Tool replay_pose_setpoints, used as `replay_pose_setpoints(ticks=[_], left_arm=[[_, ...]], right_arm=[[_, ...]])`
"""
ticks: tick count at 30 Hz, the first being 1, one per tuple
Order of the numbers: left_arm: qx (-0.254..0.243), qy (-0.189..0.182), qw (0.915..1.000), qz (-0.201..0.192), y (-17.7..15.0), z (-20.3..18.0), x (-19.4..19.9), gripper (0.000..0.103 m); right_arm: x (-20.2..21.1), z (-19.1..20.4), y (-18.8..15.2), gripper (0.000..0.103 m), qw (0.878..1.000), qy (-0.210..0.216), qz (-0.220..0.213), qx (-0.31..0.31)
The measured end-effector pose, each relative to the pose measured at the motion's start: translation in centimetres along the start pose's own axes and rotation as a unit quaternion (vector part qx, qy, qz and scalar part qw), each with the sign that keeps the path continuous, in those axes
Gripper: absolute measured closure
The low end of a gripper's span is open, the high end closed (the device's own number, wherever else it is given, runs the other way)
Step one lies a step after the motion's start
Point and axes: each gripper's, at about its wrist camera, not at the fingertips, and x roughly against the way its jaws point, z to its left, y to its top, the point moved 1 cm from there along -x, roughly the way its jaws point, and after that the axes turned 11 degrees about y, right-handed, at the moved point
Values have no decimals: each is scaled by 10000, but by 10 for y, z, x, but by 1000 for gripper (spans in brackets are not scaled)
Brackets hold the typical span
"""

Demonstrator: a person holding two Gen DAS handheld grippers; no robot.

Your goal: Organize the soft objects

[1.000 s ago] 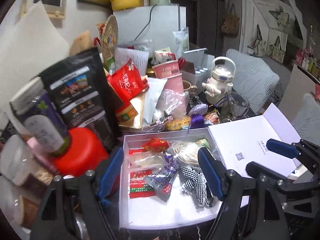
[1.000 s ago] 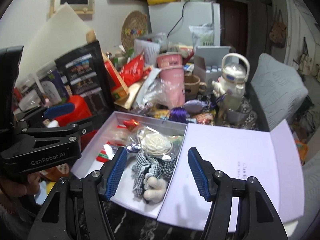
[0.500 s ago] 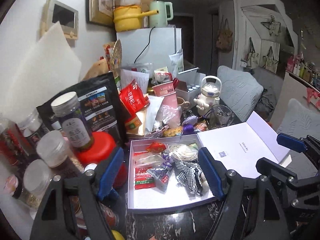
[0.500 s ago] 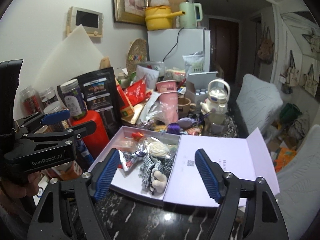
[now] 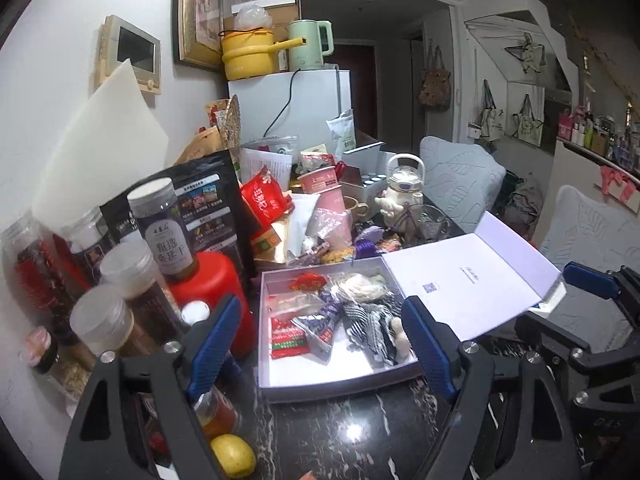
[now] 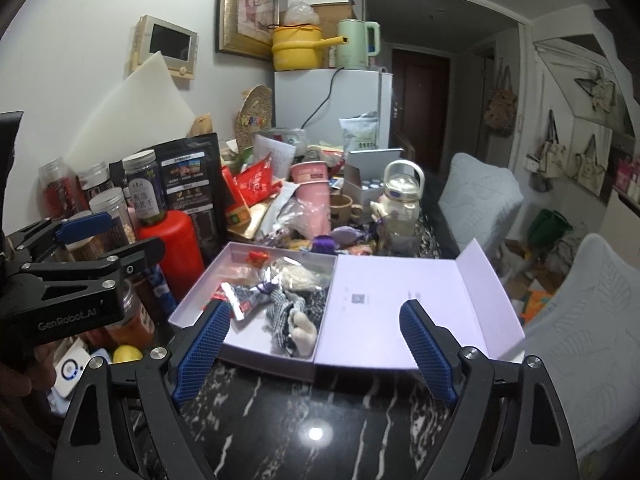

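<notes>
A pale lavender box (image 5: 332, 376) lies open on the black marble table, its lid (image 5: 460, 280) flat to the right. Inside lie a checkered cloth doll (image 5: 372, 324), a silver-purple packet (image 5: 316, 326), red snack packets (image 5: 288, 338) and a white bundle in plastic (image 5: 360, 284). My left gripper (image 5: 322, 320) hovers in front of the box, jaws opening, nothing between the pads. My right gripper (image 6: 314, 308) hangs before the same box (image 6: 256, 344) and doll (image 6: 296, 312), jaws also opening and empty. Each gripper shows in the other's view, at the right edge (image 5: 592, 280) and at the left (image 6: 82, 226).
Left of the box stand a red canister (image 5: 208, 284) and several lidded jars (image 5: 160, 220); a lemon (image 5: 232, 456) lies at the table's front. Behind are pouches, a pink cup (image 6: 314, 196) and a white teapot (image 5: 404, 192). Grey cushioned seats (image 6: 480, 200) sit right.
Both grippers have drawn back and up from the box, so it looks smaller and more table front shows. Both jaws have widened, the right one more.
</notes>
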Motion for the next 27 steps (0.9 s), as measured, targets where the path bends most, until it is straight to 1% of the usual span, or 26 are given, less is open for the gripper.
replay_pose_setpoints(ticks=[3,6,11,18,27], left_arm=[[13,-88,10000,-2,-6,2,5,21],[-3,-47,10000,-37,-13,2,11,21],[-19,-126,9999,-25,-22,1,16,21],[-31,-255,9997,37,-32,-4,18,21],[-42,-263,9996,92,-39,-9,19,21]], right_arm=[[5,3,-8,15,10000,-68,-14,-58],[9,8,-15,15,9999,-126,-5,-89],[16,15,-26,15,9997,-194,-7,-121],[21,13,-38,15,9994,-179,15,-291],[22,9,-43,15,9993,-128,57,-346]])
